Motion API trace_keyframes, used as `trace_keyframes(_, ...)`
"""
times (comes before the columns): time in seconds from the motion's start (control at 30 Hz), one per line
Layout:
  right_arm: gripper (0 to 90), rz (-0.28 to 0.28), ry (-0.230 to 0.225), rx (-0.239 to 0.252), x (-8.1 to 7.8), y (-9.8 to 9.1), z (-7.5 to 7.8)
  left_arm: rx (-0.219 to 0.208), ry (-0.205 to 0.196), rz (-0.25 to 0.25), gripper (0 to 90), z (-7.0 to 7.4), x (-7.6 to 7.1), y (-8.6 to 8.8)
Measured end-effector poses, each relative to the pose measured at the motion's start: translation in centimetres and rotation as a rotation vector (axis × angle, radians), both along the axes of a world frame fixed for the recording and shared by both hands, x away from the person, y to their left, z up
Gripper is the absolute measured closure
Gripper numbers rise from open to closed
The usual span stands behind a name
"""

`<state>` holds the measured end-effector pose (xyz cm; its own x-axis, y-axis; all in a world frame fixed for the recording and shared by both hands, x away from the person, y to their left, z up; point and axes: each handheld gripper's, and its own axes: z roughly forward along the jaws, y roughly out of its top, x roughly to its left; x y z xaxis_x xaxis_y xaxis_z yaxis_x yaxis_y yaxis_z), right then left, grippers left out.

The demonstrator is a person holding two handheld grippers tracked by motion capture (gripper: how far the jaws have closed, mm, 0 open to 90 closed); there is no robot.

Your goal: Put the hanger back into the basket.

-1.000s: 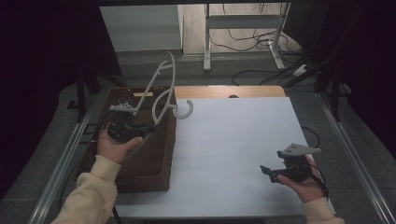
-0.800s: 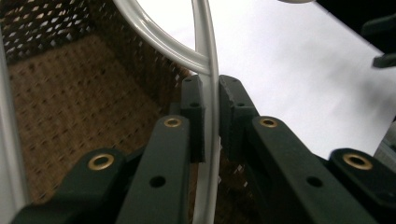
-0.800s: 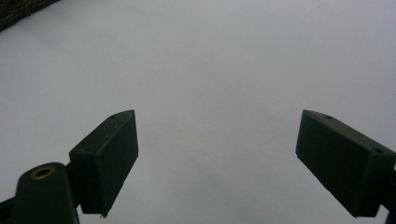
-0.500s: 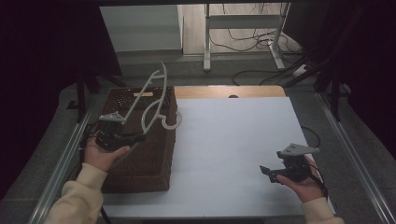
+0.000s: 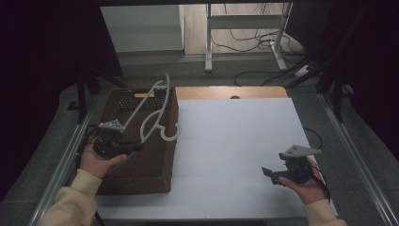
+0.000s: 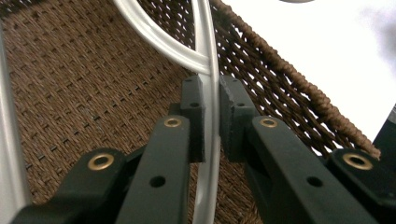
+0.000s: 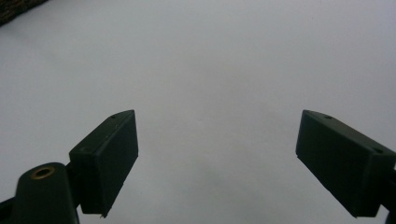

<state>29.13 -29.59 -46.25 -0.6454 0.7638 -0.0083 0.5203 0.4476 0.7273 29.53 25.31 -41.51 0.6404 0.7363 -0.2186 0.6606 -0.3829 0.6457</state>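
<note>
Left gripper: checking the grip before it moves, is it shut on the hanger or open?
Shut: the left gripper clamps the hanger rod.

Desk (image 5: 235, 141): flat white top, matte, rectangular; a strip of bare wood shows along its far edge, with a small dark spot near the middle of that strip. Metal rails run along the left and right sides.

Lying directly on it: one dark brown woven basket (image 5: 141, 162), rectangular, open at the top, set on the left part of the desk with its long side parallel to the left edge. Its left wall sits at the desk's left border. In the right tool view, a corner of the basket (image 7: 18, 11) shows at the upper left of the white surface (image 7: 210, 70).
</note>
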Motion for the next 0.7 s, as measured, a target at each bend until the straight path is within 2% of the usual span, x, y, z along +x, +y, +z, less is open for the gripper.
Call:
trace_keyframes(0.47, 12.8, -0.002, 0.004, 0.0, 0.0, 0.1, 0.0, 0.012, 0.055, -0.034, 81.5, -0.6, 0.1, 0.8)
trace_keyframes(0.7, 12.8, -0.003, 0.006, -0.001, 0.0, 0.1, -0.1, 0.025, 0.068, -0.052, 81.5, -1.1, 0.2, 1.1)
